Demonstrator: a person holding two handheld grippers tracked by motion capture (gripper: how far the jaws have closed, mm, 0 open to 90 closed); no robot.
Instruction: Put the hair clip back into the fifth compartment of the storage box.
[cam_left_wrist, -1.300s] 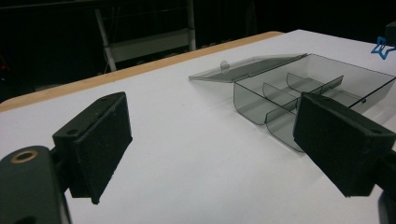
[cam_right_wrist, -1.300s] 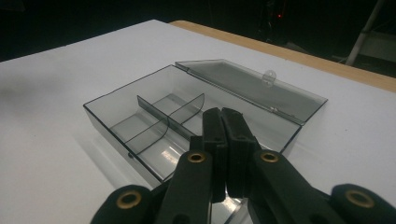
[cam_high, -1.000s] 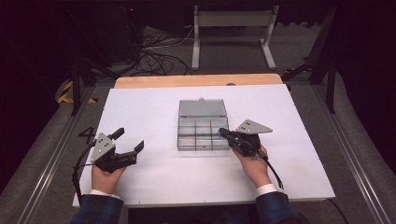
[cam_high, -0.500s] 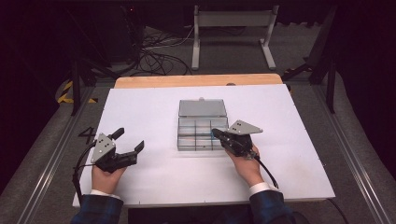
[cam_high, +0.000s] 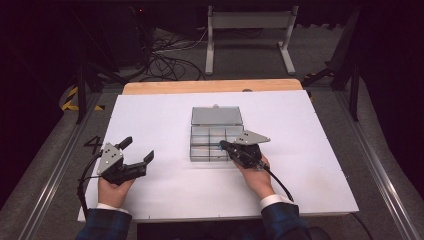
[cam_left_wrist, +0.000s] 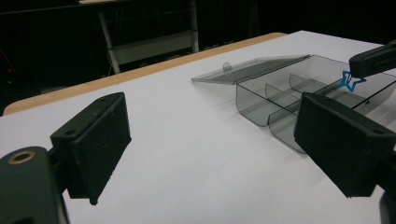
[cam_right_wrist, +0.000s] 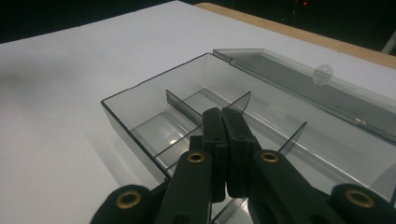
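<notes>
Left gripper view shows right gripper (cam_left_wrist: 373, 63) pinching a blue star (cam_left_wrist: 350, 80) over the open box (cam_left_wrist: 299, 93); lower into one compartment before releasing. Left gripper (cam_high: 137, 156) spread, idle.

A dark "4" is marked on the floor (cam_high: 60, 150) left of the table (cam_high: 310, 130)

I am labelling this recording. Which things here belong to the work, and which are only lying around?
In the job:
compartment box, lid open
small blue star, pinched at the tips of the right gripper over the box
left gripper, open, waiting on the table

Just around:
cables on the floor
metal stand
</notes>
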